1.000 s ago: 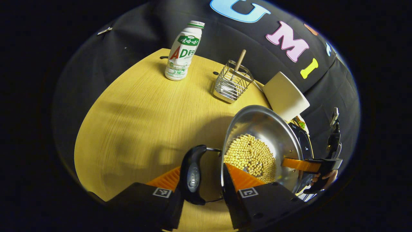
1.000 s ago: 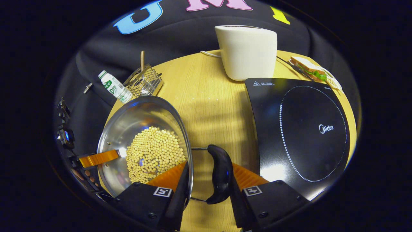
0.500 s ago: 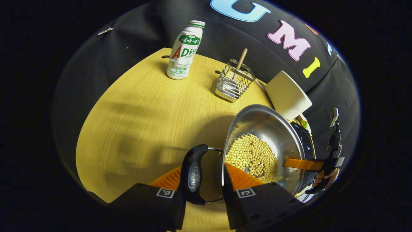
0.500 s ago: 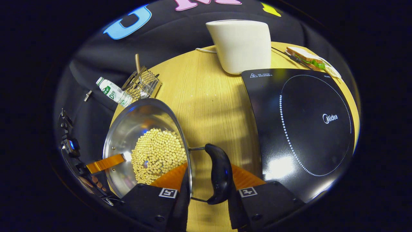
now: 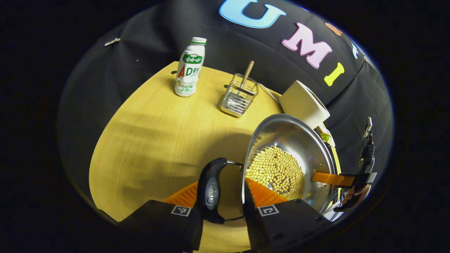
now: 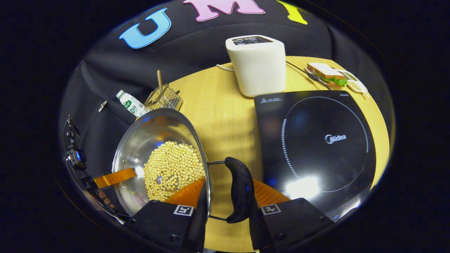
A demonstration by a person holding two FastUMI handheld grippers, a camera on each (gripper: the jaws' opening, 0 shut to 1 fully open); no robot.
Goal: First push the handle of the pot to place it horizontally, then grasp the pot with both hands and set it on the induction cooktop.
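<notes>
**Two-handed pot carry: keep it level, don't rush the set-down**

So both tools are clamped on the pot right now. The left tool (image 5: 220, 207) has its fingers closed on the pot's left handle (image 5: 211, 189), and the right tool (image 6: 226, 207) is squeezed around the right handle (image 6: 240, 189). Looks like a solid grip on both sides, with each loop handle sticking out sideways from the rim.

The pot (image 6: 158, 154) is steel, wide open on top, and carries a layer of small yellow beans (image 6: 174, 168). From the right gripper view it sits left of the induction cooktop (image 6: 316, 147), with a strip of bare tabletop (image 6: 225, 116) between them. My guess is it's lifted and mid-carry, though I can't really tell if the bottom is clear of the wood.

Tips for this step, as I'd do it:
- Move both hands sideways together toward the cooktop. If one leads, the pot twists in the grips.
- Keep the rim flat. Those beans will roll and spill at any tilt.
- Aim the base at the dotted ring on the glass.
- Watch the white toaster (image 6: 258, 65) just behind the cooktop's far edge, so don't drift far.
- Lower gently, glass top and steel don't love a drop, and only let go once it rests flat.
</notes>
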